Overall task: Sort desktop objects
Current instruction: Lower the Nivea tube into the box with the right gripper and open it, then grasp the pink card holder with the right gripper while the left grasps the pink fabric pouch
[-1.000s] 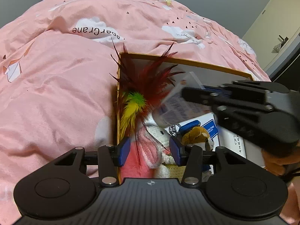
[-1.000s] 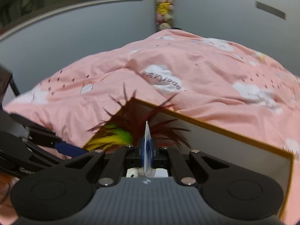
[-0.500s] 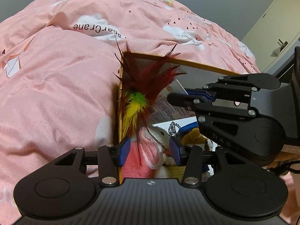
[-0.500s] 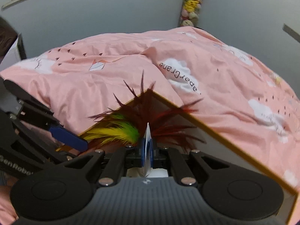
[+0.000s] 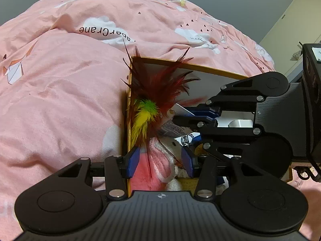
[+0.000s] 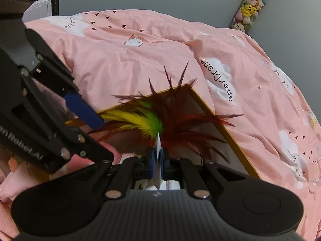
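A thin flat packet (image 6: 158, 156), white with blue print, is held edge-on in the right gripper (image 6: 158, 161), fingers clamped on it. It is carried over the open box (image 5: 200, 68), not yet released. In the left wrist view the same packet shows printed text below the right gripper (image 5: 192, 116), near the box's far left corner.

The box sits on the bed, sunk into the pink duvet (image 5: 60, 100). Already inside: a feather toy (image 5: 152, 100) (dark red, yellow, green) leaning in the far left corner, a pink-and-white plush (image 5: 158, 160), something white further right.

Left gripper (image 5: 160, 158): fingers apart, standing wide on either side of the plush at the box's near left edge. Contact cannot be judged; the pads look clear of it.

Progress, judged: sorting well along, several items boxed, the packet is the item in hand. What is left outside the box is not visible.

Hidden: box floor and right side blocked by the right gripper; near edge cut off by the left gripper body. Metal ring and blue-brown item under the right gripper cannot be identified. Packet text unreadable.
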`<state>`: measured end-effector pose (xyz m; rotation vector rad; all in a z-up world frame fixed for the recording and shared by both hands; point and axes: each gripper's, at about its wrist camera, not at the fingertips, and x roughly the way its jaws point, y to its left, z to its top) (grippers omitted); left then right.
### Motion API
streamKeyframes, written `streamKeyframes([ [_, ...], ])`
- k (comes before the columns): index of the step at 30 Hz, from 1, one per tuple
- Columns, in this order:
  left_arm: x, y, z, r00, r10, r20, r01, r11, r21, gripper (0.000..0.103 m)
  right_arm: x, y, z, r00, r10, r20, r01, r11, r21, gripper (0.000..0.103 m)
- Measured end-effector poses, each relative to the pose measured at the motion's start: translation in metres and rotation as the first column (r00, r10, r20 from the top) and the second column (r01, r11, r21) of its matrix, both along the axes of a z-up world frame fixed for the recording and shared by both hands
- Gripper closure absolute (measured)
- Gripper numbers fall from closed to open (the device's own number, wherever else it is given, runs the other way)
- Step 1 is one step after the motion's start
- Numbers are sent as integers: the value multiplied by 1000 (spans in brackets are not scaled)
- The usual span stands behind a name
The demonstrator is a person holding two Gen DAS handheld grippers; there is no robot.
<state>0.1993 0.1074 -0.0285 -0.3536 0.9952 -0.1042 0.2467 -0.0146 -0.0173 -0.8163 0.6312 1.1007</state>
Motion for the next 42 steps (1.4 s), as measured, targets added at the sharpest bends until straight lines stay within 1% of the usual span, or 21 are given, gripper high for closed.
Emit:
streamKeyframes([
  [3, -1, 1, 1, 1000, 4, 1, -4, 1000, -2, 50, 0, -1, 3, 1000, -14, -8, 14, 1000, 16, 96],
  [6, -3, 0, 3, 1000, 5, 3, -5, 1000, 4, 50, 0, -3, 8, 999, -36, -26, 37, 999, 31, 89],
  [12, -15, -3, 13, 1000, 9, 29, -9, 1000, 23, 50, -9, -18, 22, 996, -78, -36, 80, 994, 71, 86],
  [14, -21, -3, 18, 999, 12, 42, -13, 1000, 28, 50, -15, -27, 29, 993, -108, -51, 113, 988, 102, 83],
  [16, -28, -4, 25, 998, 19, 59, -21, 999, 34, 50, -21, -37, 35, 986, -149, -69, 157, 979, 133, 82],
  [19, -41, -5, 36, 996, 21, 89, -25, 999, 43, 50, -34, -53, 45, 970, -226, -92, 240, 950, 198, 81],
  [20, -46, -6, 39, 995, 21, 97, -25, 999, 45, 50, -39, -60, 49, 961, -256, -108, 274, 935, 224, 79],
  [21, -49, -7, 42, 995, 22, 101, -27, 998, 48, 50, -44, -67, 53, 951, -281, -125, 305, 919, 250, 75],
  [23, -60, -9, 48, 993, 31, 112, -38, 998, 54, 50, -56, -80, 59, 934, -318, -164, 354, 886, 298, 74],
  [26, -77, -12, 53, 992, 48, 118, -55, 997, 62, 50, -78, -98, 66, 917, -341, -208, 395, 849, 350, 73],
  [29, -96, -19, 54, 993, 33, 109, -43, 995, 95, 50, -101, -111, 66, 905, -340, -258, 417, 828, 373, 73],
  [32, -111, -28, 51, 996, -1, 89, -11, 991, 132, 50, -123, -117, 59, 899, -311, -308, 413, 836, 361, 73],
  [34, -120, -32, 45, 997, -7, 71, -4, 989, 149, 50, -135, -116, 49, 889, -312, -334, 420, 846, 328, 73],
  [37, -129, -36, 29, 1000, 0, 23, -4, 987, 163, 50, -144, -113, 27, 857, -333, -393, 454, 849, 271, 73],
  [40, -135, -41, 14, 1000, -9, -4, 10, 984, 176, 50, -149, -107, 3, 825, -375, -423, 489, 849, 199, 73],
  [42, -138, -42, 7, 1000, -22, -17, 24, 985, 171, 50, -150, -105, -13, 799, -402, -448, 511, 846, 153, 73],
])
